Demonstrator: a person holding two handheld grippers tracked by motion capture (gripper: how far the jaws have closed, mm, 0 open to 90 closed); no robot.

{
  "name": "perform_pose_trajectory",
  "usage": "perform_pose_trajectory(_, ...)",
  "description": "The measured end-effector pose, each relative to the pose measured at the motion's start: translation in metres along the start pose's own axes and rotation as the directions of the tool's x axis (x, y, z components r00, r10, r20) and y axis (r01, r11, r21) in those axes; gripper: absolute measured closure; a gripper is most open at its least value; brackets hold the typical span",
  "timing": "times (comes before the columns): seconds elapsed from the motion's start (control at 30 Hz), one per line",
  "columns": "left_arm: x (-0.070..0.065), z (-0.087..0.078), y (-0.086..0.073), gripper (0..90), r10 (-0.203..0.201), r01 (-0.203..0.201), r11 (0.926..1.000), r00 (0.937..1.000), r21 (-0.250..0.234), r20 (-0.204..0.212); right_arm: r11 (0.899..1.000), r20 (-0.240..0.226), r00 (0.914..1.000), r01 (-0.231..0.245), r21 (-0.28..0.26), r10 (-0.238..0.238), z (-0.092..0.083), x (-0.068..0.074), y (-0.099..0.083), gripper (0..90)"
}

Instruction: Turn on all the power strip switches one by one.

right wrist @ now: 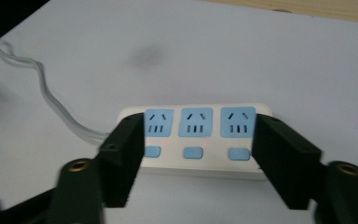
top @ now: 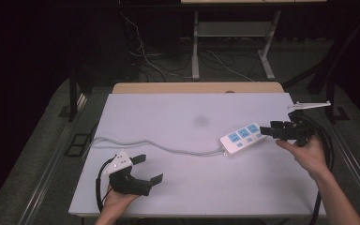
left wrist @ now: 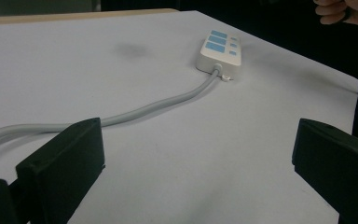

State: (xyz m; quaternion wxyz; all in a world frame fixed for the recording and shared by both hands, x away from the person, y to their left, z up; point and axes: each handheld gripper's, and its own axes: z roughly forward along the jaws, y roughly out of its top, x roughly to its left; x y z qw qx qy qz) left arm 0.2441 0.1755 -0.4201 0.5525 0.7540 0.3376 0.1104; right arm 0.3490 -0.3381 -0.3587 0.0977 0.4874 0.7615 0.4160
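The white power strip point(top: 243, 136) lies flat at the table's point(top: 178, 112) right side, its grey cord point(top: 168, 147) trailing left; the right gripper point(top: 268, 131) hovers just beside it, jaws apart and empty, while the left gripper point(top: 149, 169) rests near the front edge, jaws wide.

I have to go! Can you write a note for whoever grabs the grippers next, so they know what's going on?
Left gripper: open, holding nothing, low over the near left of the table.
Right gripper: open, at the right end of the power strip; in its own view the jaws stand wide in front of the strip, and I cannot tell if they touch it.
Strip: flat, right of centre, nothing plugged in, two small red lights glowing. Its cable trails off the left edge.
Done: strip reached.
Left: probably grip or press it.
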Motion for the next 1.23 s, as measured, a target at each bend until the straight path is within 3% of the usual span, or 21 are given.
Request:
perform_pose_trajectory(0.1, 0.0, 0.0, 0.0, 0.9, -0.001, 0.001, 1.0, 1.0, -0.001, -0.001, 1.0, -0.006, 1.0, 0.007, -0.013, -0.008, -0.005, 0.006, -0.009, 7.7)
perform_pose_trajectory(0.17, 0.0, 0.0, 0.0, 0.9, -0.001, 0.001, 1.0, 1.0, -0.001, -0.002, 1.0, -0.008, 0.9999, 0.007, -0.028, -0.007, -0.007, 0.01, -0.014, 0.4)
perform_pose_trajectory(0.3, 0.0, 0.0, 0.0, 0.9, -0.001, 0.001, 1.0, 1.0, -0.001, -0.003, 0.997, -0.048, 0.9987, 0.009, -0.073, -0.013, -0.012, 0.017, -0.026, 0.4)
perform_pose_trajectory(0.8, 0.0, 0.0, 0.0, 0.8, -0.003, 0.003, 1.0, 1.0, 0.002, -0.004, 0.992, -0.137, 0.9906, -0.017, -0.126, -0.001, -0.017, 0.04, -0.079, 0.4)
perform_pose_trajectory(0.97, 0.0, 0.0, -0.001, 0.7, -0.004, 0.004, 0.9999, 1.0, 0.01, -0.002, 0.993, -0.16, 0.987, -0.002, -0.117, -0.016, -0.009, 0.052, -0.098, 0.5)
perform_pose_trajectory(1.23, 0.001, 0.002, -0.001, 0.1, -0.009, 0.009, 0.9995, 1.0, 0.029, -0.001, 0.995, -0.16, 0.9862, 0.027, -0.099, -0.043, -0.002, 0.059, -0.11, 0.5)
